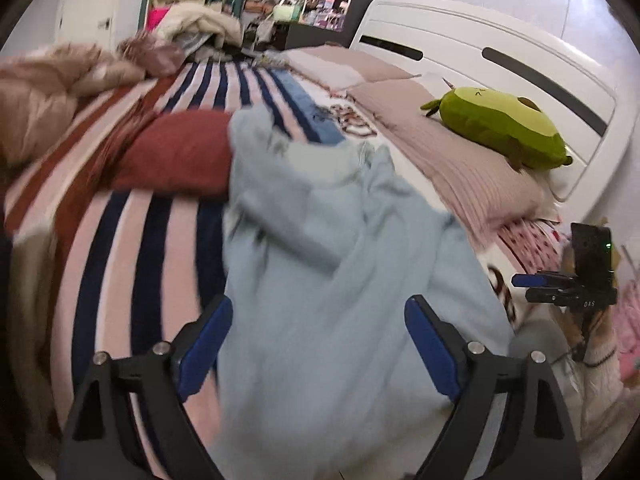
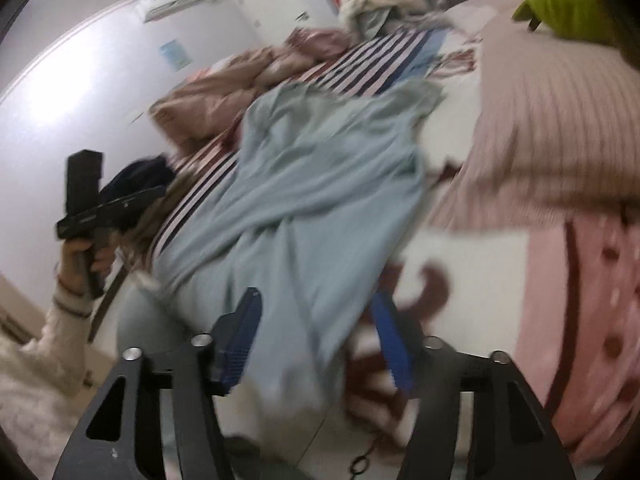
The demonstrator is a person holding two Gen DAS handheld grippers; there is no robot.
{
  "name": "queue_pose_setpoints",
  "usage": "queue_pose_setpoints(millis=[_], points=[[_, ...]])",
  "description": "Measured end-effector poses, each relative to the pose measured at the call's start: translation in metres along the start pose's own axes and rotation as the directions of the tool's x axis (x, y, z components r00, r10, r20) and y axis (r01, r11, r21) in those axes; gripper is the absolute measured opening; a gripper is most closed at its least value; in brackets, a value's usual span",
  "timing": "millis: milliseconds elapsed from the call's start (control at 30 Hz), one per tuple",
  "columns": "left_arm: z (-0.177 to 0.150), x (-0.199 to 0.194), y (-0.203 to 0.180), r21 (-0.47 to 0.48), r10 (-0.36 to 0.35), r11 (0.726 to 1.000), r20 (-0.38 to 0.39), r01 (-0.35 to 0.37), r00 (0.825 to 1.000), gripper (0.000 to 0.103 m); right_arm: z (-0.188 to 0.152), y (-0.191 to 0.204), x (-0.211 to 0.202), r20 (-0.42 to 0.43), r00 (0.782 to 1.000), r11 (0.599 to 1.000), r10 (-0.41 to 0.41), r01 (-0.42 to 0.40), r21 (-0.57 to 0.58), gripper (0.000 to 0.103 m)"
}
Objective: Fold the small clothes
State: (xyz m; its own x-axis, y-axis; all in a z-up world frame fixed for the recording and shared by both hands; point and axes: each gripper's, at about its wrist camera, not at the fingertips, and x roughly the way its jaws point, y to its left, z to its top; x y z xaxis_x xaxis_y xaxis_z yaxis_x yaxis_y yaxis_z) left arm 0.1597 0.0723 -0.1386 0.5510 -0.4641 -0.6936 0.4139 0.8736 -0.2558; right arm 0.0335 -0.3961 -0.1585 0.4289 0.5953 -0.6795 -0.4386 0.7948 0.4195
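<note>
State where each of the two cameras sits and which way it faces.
Left wrist: on the left gripper, facing down the striped bed toward the headboard and avocado plush; open blue fingers, plus the right gripper at far right.
Right wrist: on the right gripper, facing across the bed toward the white wall; open fingers, plus the left gripper in a hand.
Shared: the light blue garment lying between both pairs of fingers.
</note>
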Motion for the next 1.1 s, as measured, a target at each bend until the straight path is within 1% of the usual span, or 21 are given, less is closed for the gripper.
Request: queue_pose_setpoints(millis=[67,133,200,333,400,433,467,533,600,633,700,767,800,833,867,900,933,967,1000,1033,1100], points=[[-0.022,-0.005,0.013,-0.031,0.005,0.999,-0.021,-0.005,1.000,0.086,-0.016,0.001,0.001,-0.041,0.999,0.999,0.029,-0.028,0.021,0.058],[-0.043,-0.005,0.024,-0.050,0.009,0.999,-0.048,-0.011,0.999,0.086,-0.025,0.000,0.005,-0.072,0.997,0.999,0.035,-0.032,0.038,0.058],[-0.061,0.000,0.034,-0.091,-0.023,0.996,-0.078,0.016,0.997,0.086,-0.036,0.001,0.013,-0.123,0.991,0.998,0.051,-0.046,0.041,0.058],[-0.083,0.012,0.051,-0.175,-0.071,0.983,-0.111,0.051,0.991,0.084,-0.052,0.000,0.032,-0.217,0.972,0.996,0.088,-0.081,0.042,0.058],[-0.089,0.012,0.052,-0.175,-0.077,0.983,-0.087,0.060,0.993,0.083,-0.057,-0.004,0.043,-0.240,0.967,0.996,0.087,-0.076,0.056,0.058],[-0.090,0.012,0.050,-0.172,-0.081,0.983,-0.082,0.066,0.993,0.081,-0.058,-0.007,0.046,-0.237,0.966,0.994,0.099,-0.084,0.072,0.059],[-0.090,0.013,0.049,-0.172,-0.093,0.982,-0.079,0.078,0.993,0.075,-0.058,-0.008,0.049,-0.228,0.966,0.991,0.121,-0.103,0.088,0.058],[-0.090,0.019,0.045,-0.168,-0.117,0.981,-0.084,0.102,0.990,0.069,-0.057,-0.006,0.050,-0.223,0.966,0.990,0.129,-0.113,0.084,0.058],[-0.089,0.026,0.038,-0.135,-0.097,0.987,-0.092,0.084,0.991,0.069,-0.054,0.000,0.051,-0.211,0.966,0.988,0.152,-0.140,0.070,0.048],[-0.088,0.028,0.035,-0.124,-0.093,0.989,-0.093,0.081,0.991,0.069,-0.051,0.004,0.051,-0.197,0.963,0.983,0.181,-0.172,0.064,0.037],[-0.084,0.032,0.031,-0.131,-0.105,0.987,-0.090,0.093,0.990,0.066,-0.044,0.009,0.053,-0.169,0.963,0.977,0.209,-0.200,0.070,0.036],[-0.082,0.036,0.028,-0.138,-0.102,0.986,-0.094,0.089,0.990,0.050,-0.039,0.010,0.058,-0.146,0.966,0.976,0.211,-0.202,0.076,0.034],[-0.082,0.037,0.027,-0.137,-0.080,0.988,-0.098,0.067,0.992,0.046,-0.036,0.010,0.060,-0.129,0.966,0.973,0.225,-0.215,0.088,0.031],[-0.083,0.038,0.025,-0.134,-0.040,0.991,-0.100,0.027,0.994,0.039,-0.036,0.009,0.062,-0.116,0.966,0.970,0.232,-0.221,0.099,0.023],[-0.083,0.038,0.023,-0.136,-0.025,0.991,-0.097,0.012,0.995,0.036,-0.033,0.007,0.066,-0.101,0.971,0.972,0.216,-0.205,0.112,0.010],[-0.085,0.037,0.021,-0.143,-0.016,0.990,-0.091,0.003,0.996,0.034,-0.031,0.005,0.071,-0.090,0.977,0.974,0.194,-0.181,0.134,0.009],[-0.086,0.036,0.019,-0.149,-0.012,0.989,-0.088,-0.001,0.996,0.024,-0.030,0.003,0.075,-0.074,0.976,0.969,0.204,-0.190,0.159,0.009],[-0.088,0.034,0.019,-0.162,-0.027,0.987,-0.085,0.013,0.996,0.014,-0.030,0.003,0.075,-0.049,0.975,0.963,0.217,-0.206,0.174,0.008],[-0.089,0.032,0.018,-0.180,-0.048,0.983,-0.078,0.033,0.996,0.014,-0.031,0.005,0.073,-0.041,0.977,0.964,0.210,-0.200,0.172,0.008],[-0.090,0.030,0.018,-0.187,-0.051,0.982,-0.071,0.037,0.996,0.012,-0.032,0.006,0.071,-0.032,0.978,0.966,0.205,-0.197,0.168,0.008],[-0.093,0.021,0.012,-0.184,-0.067,0.981,-0.044,0.057,0.997,0.011,-0.036,0.008,0.060,-0.004,0.975,0.961,0.223,-0.219,0.167,0.007]])
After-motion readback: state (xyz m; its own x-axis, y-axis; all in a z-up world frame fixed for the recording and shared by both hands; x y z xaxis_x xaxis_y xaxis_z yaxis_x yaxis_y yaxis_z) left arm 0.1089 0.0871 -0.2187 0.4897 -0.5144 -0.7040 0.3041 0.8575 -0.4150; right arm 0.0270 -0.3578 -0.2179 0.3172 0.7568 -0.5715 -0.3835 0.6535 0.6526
